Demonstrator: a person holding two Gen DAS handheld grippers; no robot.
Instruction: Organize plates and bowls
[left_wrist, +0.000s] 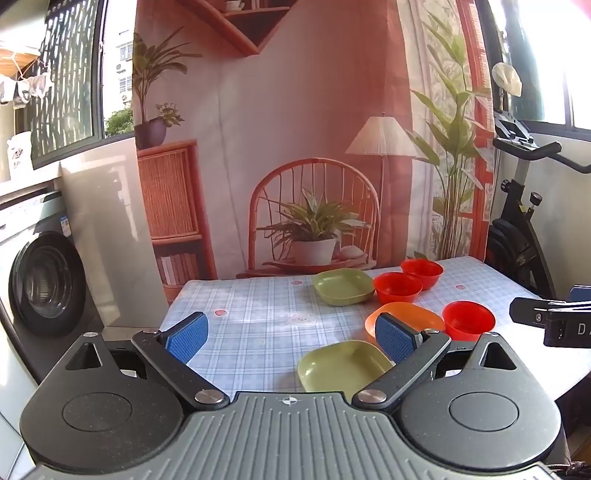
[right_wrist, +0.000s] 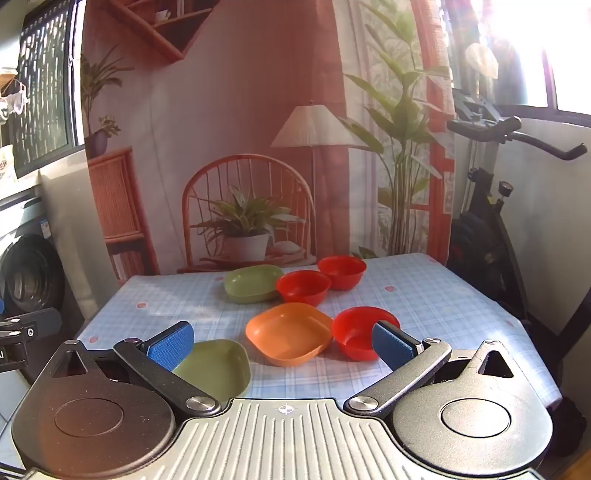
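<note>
On the checked tablecloth (left_wrist: 255, 325) lie two green square plates, one near (left_wrist: 341, 365) (right_wrist: 218, 365) and one far (left_wrist: 341, 286) (right_wrist: 251, 282). An orange square plate (right_wrist: 288, 334) (left_wrist: 413, 314) sits in the middle. Three red bowls stand around it: one near right (right_wrist: 364, 330) (left_wrist: 468, 319), two at the back (right_wrist: 303, 287) (right_wrist: 341, 271). My left gripper (left_wrist: 291, 336) hovers open above the table's near left part, nothing between its blue pads. My right gripper (right_wrist: 282, 343) is open too, above the near edge, with the orange plate beyond it.
A printed backdrop cloth (left_wrist: 295, 147) hangs right behind the table. A washing machine (left_wrist: 40, 280) stands at the left and an exercise bike (right_wrist: 491, 221) at the right. The right gripper's body (left_wrist: 554, 321) shows at the left wrist view's right edge.
</note>
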